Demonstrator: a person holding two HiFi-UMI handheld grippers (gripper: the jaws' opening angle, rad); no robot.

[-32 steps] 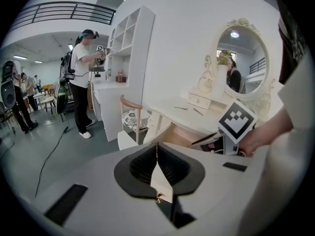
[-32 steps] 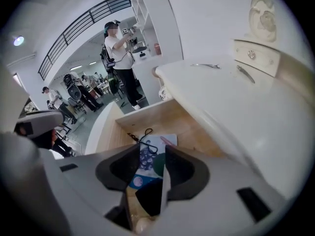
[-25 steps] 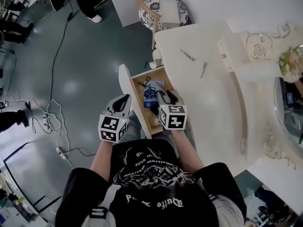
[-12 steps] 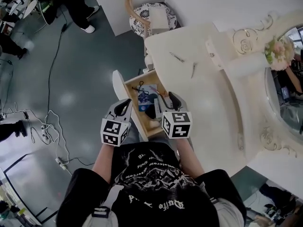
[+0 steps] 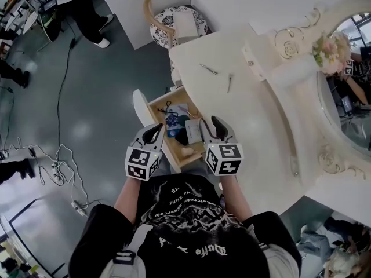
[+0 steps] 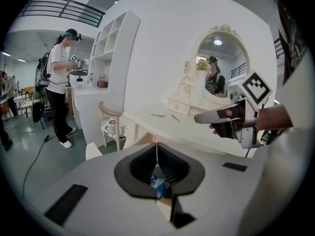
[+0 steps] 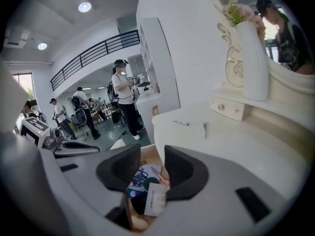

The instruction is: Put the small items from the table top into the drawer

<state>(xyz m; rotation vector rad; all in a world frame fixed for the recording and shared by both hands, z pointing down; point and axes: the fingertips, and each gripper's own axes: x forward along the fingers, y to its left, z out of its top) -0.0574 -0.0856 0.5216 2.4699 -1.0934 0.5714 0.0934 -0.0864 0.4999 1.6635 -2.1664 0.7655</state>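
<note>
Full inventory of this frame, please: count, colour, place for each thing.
Dressing table: one, cream, ahead and right.
Drawer: one, pale wood, pulled open at the table's left.
Drawer contents: several, including blue packet and white card, inside it.
Metal tools: two, silvery, apart on the table top.
Trinket box: one, cream, back of table top.
Vase of flowers: one, white, pink blooms, by the mirror.
Mirror: one, cream frame, behind the table.
Chair: one, wooden, patterned cushion, past the table.
Cables: several, black and white, on the floor.
Bystanders: several, far left.
Left gripper: one, grey, jaws together, empty, over the drawer's edge.
Right gripper: one, grey, jaws apart, empty, over the drawer.
</note>
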